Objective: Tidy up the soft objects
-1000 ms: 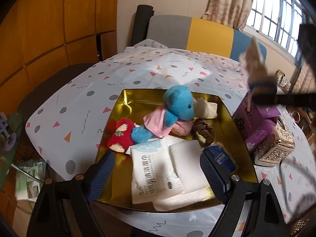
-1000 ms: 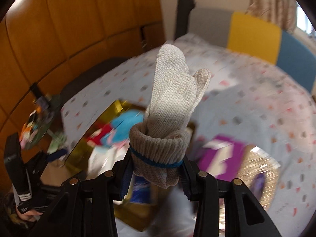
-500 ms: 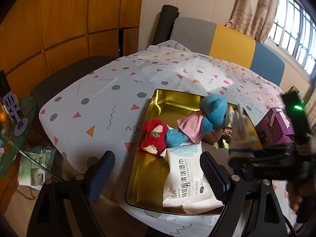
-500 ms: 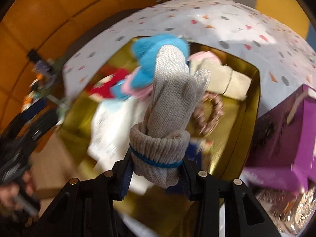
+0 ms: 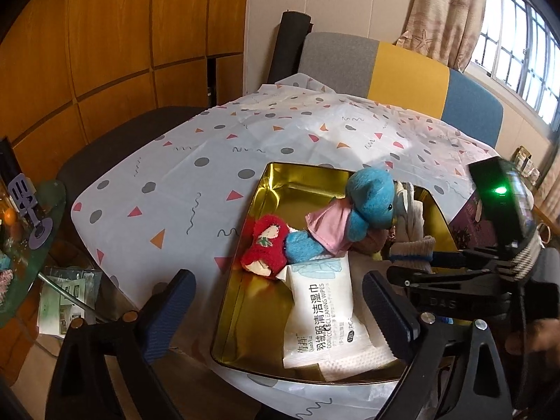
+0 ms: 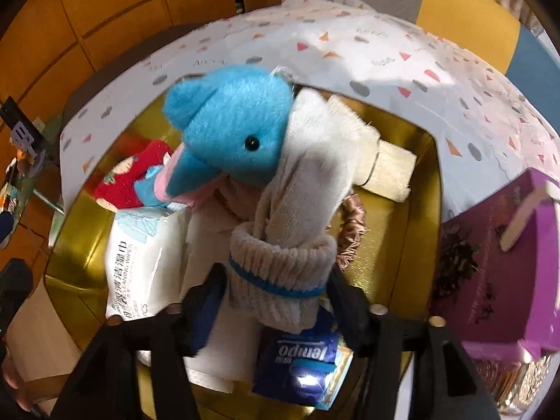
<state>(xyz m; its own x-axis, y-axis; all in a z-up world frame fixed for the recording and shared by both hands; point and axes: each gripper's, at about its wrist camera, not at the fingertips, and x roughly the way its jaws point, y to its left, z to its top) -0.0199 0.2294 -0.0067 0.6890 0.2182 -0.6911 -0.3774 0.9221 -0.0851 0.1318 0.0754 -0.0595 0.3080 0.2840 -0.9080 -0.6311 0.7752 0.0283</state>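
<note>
A grey knit glove [image 6: 308, 161] with a blue-banded cuff stands in the gold tray [image 6: 430, 175], leaning on the blue plush [image 6: 231, 126]. My right gripper [image 6: 273, 280] is opening; the cuff sits between its jaws, and the pads look just clear of it. In the left wrist view the glove [image 5: 413, 220] shows behind the blue plush [image 5: 367, 199], with the right gripper [image 5: 420, 262] low over the tray [image 5: 259, 189]. My left gripper [image 5: 276, 287] hovers by the tray's near edge, its jaws opening wide and holding nothing.
The tray also holds a red plush [image 5: 266, 245], a wipes pack [image 5: 322, 311], a blue tissue pack [image 6: 301, 360], a brown scrunchie [image 6: 353, 231] and folded cloth. A purple box [image 6: 497, 262] stands right of it. A chair [image 5: 385, 66] is behind the table; a glass side table [image 5: 31, 231] stands left.
My right gripper came down into the tray with the glove and its jaws spread off the cuff. The glove now leans on the blue plush. The left jaws widened a little.
</note>
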